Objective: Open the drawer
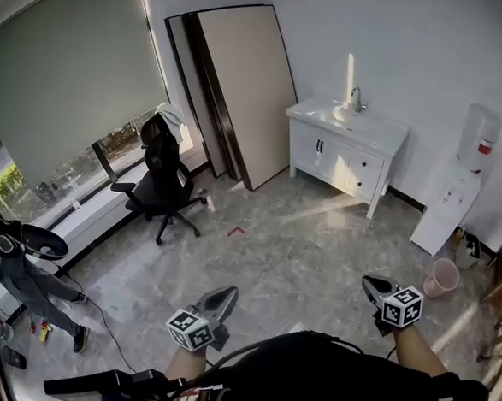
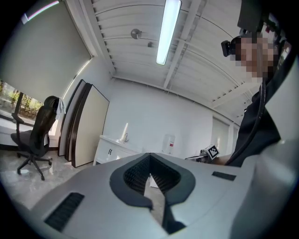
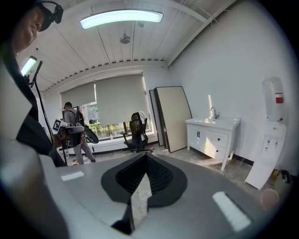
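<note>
A white vanity cabinet (image 1: 348, 155) with a sink and tap stands against the far wall; its drawers (image 1: 365, 166) are on its right half and look closed. It also shows in the left gripper view (image 2: 110, 150) and the right gripper view (image 3: 212, 135), far off in both. My left gripper (image 1: 225, 296) and right gripper (image 1: 372, 287) hover low in the head view, several steps short of the cabinet. The left gripper (image 2: 150, 175) has its jaws together with nothing in them. The right gripper (image 3: 145, 173) is likewise shut and empty.
A black office chair (image 1: 162, 185) stands by the window. Large boards (image 1: 237, 91) lean on the wall left of the cabinet. A water dispenser (image 1: 457, 188) and a pink bin (image 1: 441, 277) are at the right. A person (image 1: 15, 265) stands at far left.
</note>
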Action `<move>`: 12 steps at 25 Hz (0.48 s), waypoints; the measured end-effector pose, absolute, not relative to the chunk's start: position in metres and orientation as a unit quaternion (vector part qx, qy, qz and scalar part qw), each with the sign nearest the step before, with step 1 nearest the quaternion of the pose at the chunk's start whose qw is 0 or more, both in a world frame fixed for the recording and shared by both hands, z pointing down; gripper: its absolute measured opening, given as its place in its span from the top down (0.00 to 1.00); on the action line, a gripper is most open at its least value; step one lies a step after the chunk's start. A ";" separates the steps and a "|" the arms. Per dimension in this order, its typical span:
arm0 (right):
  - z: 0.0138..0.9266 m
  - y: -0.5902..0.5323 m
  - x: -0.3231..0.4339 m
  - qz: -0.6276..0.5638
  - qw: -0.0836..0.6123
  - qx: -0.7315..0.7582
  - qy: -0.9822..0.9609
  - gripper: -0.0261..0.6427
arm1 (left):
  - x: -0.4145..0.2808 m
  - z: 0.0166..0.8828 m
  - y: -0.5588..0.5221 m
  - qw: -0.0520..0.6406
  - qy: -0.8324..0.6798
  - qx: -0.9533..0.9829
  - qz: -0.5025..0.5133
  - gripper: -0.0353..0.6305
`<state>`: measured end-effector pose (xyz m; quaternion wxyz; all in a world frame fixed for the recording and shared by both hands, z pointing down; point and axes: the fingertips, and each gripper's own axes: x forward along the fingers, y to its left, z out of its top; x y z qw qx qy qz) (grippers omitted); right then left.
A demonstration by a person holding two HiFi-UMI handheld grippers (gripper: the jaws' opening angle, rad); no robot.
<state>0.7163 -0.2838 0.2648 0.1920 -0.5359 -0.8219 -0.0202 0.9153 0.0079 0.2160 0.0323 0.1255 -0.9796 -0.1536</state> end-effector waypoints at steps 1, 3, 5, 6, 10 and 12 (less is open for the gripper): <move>0.266 -0.283 0.704 -0.021 0.193 -0.540 -0.819 0.96 | 0.903 0.215 0.004 0.031 -0.980 0.125 -0.154 0.96; 0.267 -0.280 0.681 -0.020 0.193 -0.548 -0.813 0.96 | 0.883 0.216 0.001 0.035 -0.980 0.121 -0.152 0.96; 0.268 -0.280 0.658 -0.016 0.192 -0.554 -0.810 0.96 | 0.864 0.218 0.000 0.039 -0.981 0.113 -0.152 0.96; 0.269 -0.281 0.646 -0.015 0.190 -0.555 -0.810 0.96 | 0.854 0.220 0.000 0.038 -0.982 0.109 -0.152 0.96; 0.279 -0.282 0.607 -0.008 0.192 -0.555 -0.809 0.96 | 0.822 0.226 -0.002 0.038 -0.982 0.102 -0.154 0.96; 0.284 -0.282 0.590 -0.001 0.200 -0.552 -0.810 0.96 | 0.806 0.229 -0.003 0.044 -0.981 0.103 -0.157 0.96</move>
